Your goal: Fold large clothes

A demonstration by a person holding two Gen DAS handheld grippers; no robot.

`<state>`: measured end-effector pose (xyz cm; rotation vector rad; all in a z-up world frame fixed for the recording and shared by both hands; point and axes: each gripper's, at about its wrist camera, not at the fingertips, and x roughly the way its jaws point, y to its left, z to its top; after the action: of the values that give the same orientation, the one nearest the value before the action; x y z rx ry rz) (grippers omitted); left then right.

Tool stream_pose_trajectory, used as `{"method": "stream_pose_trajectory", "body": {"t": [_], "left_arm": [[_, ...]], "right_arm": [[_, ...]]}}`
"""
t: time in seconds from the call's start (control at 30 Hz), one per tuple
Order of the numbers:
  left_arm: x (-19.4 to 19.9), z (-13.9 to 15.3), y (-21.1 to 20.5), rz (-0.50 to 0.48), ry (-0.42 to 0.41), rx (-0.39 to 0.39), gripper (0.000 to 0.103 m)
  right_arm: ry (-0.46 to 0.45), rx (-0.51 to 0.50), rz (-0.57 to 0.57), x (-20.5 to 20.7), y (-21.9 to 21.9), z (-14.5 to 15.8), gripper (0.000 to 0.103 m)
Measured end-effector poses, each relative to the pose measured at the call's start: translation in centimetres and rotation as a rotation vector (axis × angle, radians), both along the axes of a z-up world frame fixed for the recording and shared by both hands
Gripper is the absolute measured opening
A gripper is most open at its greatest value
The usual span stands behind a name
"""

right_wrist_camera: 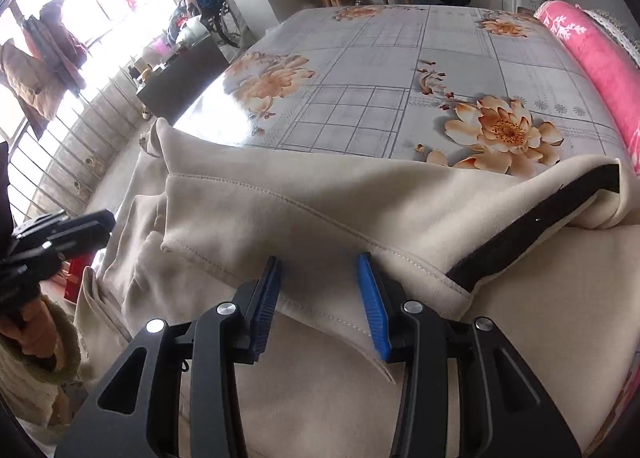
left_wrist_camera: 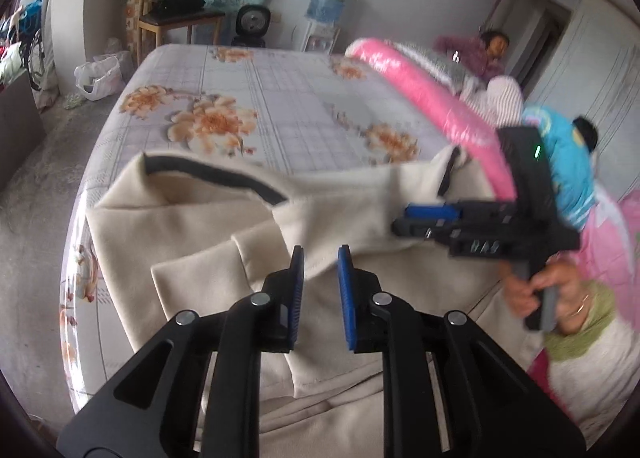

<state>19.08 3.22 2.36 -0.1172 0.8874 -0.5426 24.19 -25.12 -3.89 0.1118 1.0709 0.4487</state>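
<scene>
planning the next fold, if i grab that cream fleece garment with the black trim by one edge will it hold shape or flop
The cream fleece garment with the black trim will likely flop: it already lies in soft folds and rumples on the floral bedsheet. The fabric looks thick, so it may hang heavy and drag. Its matte nap probably grips the blue pads rather than slipping.
</scene>
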Motion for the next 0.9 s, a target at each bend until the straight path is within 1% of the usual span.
{"method": "stream_pose_trajectory", "body": {"t": [0.03,0.1,0.2,0.23,0.27,0.33,0.37,0.4,0.43,0.47,0.53,0.6,0.63,0.7,0.73,0.77,0.83,0.87,0.9], "left_arm": [[0.6,0.3,0.1,0.008,0.003,-0.021,0.017],[2.1,0.5,-0.5,0.031,0.008,-0.031,0.017],[4.2,0.0,-2.4,0.037,0.016,-0.047,0.018],[5.0,-0.6,-3.2,0.042,0.027,-0.035,0.018],[5.8,-1.3,-3.8,0.058,0.028,0.002,0.018],[7.2,-3.1,-4.3,0.123,0.029,0.101,0.018],[8.1,-4.3,-4.0,0.157,0.064,0.120,0.018],[8.6,-5.3,-3.4,0.179,0.100,0.107,0.017],[8.9,-5.7,-2.8,0.191,0.118,0.076,0.016],[8.9,-5.6,-2.3,0.202,0.128,0.045,0.015],[8.7,-4.9,-1.9,0.207,0.129,0.036,0.015],[7.5,-3.2,-2.1,0.184,0.066,0.030,0.018],[6.8,-2.4,-2.5,0.148,0.036,0.021,0.018],[5.5,-1.9,-3.5,0.065,0.030,0.012,0.021],[5.0,-2.2,-4.2,0.024,0.045,0.028,0.021],[4.6,-2.8,-4.9,-0.006,0.066,0.061,0.021],[3.9,-4.9,-6.1,-0.022,0.115,0.170,0.021],[3.6,-5.5,-6.1,-0.016,0.106,0.185,0.021],[3.2,-5.5,-5.9,-0.010,0.080,0.169,0.021]], "right_arm": [[-0.005,0.000,-0.003,0.0,0.1,0.0,0.040],[-0.012,-0.003,-0.008,-0.1,0.1,-0.1,0.040],[-0.029,-0.015,-0.012,-0.5,0.3,0.0,0.040],[-0.034,-0.017,-0.012,-0.6,0.4,-0.1,0.040],[-0.037,-0.016,-0.012,-0.7,0.2,0.0,0.040],[-0.039,-0.009,-0.010,-0.7,0.0,0.1,0.040],[-0.041,-0.004,-0.007,-0.7,-0.1,0.1,0.040],[-0.043,0.001,-0.005,-0.7,-0.2,0.0,0.040],[-0.047,0.005,-0.004,-0.8,-0.3,0.0,0.040],[-0.050,0.006,-0.002,-0.8,-0.3,0.0,0.040],[-0.052,0.008,0.003,-0.8,-0.3,0.0,0.040],[-0.042,0.006,0.005,-0.7,-0.5,0.1,0.040],[-0.041,-0.001,0.009,-0.7,-0.5,0.1,0.040],[-0.054,-0.029,0.025,-1.0,-0.6,0.2,0.040],[-0.064,-0.048,0.032,-1.3,-0.8,0.2,0.040],[-0.070,-0.062,0.035,-1.5,-1.1,0.2,0.040],[-0.060,-0.064,0.024,-1.9,-2.0,0.3,0.040],[-0.040,-0.040,0.000,-1.8,-2.8,0.6,0.039],[-0.026,-0.007,-0.028,-1.7,-3.4,1.0,0.039]]}}
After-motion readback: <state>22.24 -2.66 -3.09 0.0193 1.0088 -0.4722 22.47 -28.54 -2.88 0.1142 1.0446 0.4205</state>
